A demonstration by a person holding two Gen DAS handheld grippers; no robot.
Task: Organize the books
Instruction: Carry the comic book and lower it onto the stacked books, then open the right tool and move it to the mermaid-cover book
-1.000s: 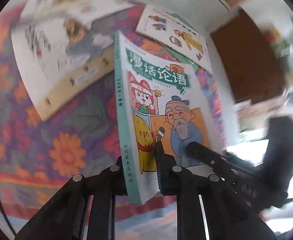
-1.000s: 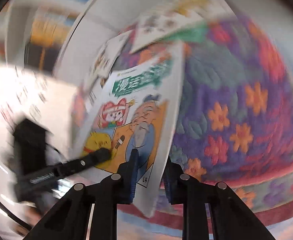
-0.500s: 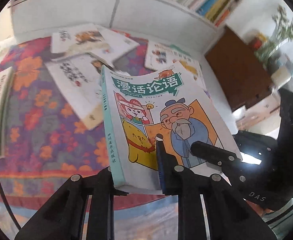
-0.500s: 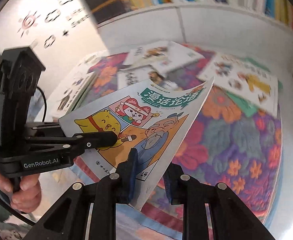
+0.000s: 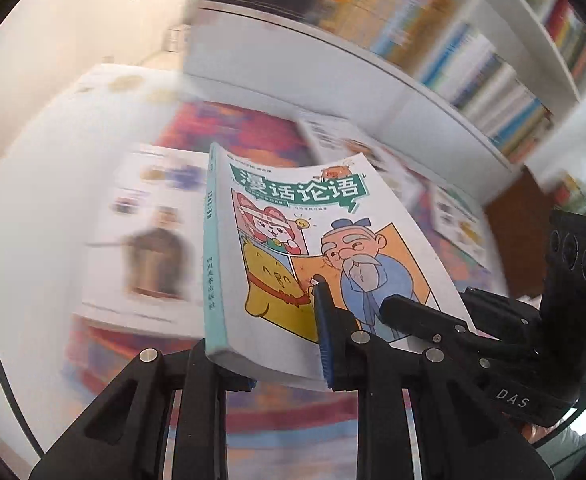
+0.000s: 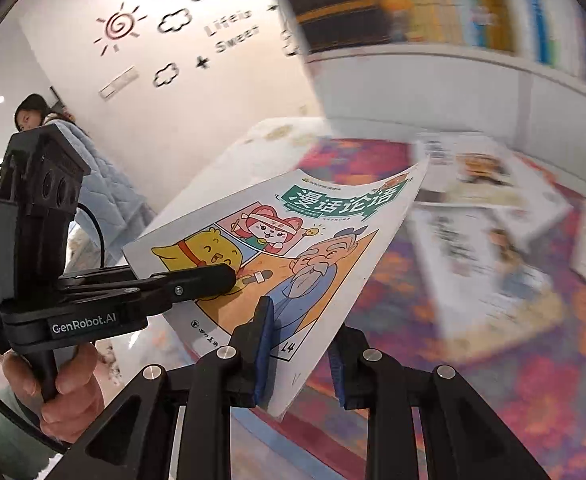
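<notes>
Between the two pairs of tongs: a teal-spined comic book [image 5: 293,264] is held up off the surface, cover facing the cameras.
Left gripper [image 5: 281,344]: clenched on the book's lower edge at the spine corner, one blue-padded finger [image 5: 325,332] across the cover art, the other under the book.
Right gripper [image 6: 301,344]: clamped on the book's [image 6: 293,248] lower edge nearer the open-page side, beside a printed "L4"; its left blue pad [image 6: 265,332] presses on the cover.
Title banner: large white Chinese characters on a green banner, "漫话论语", along the cover edge farthest from both pairs of tongs.
Cover art: a yellow chick, a pink-haired cartoon figure and a white-bearded elder in blue robes.
Spine text: Chinese print, too small to read surely.
Tool branding: "GenRobot.AI" on the left tool seen from the right wrist; "DAS" on the right tool seen from the left wrist.
Beyond the tongs: other books [image 6: 489,256] lie flat and blurred on a flowered cloth [image 6: 533,384].
Farther ahead: a white bookshelf [image 5: 473,64] packed with upright volumes.
Wall lettering [image 6: 233,36]: "Life is" above "Sweet", with sun and cloud decals.
Left of the right tongs: a hand [image 6: 69,392] grips the left tool's handle; a woman [image 6: 33,116] stands by the wall.
</notes>
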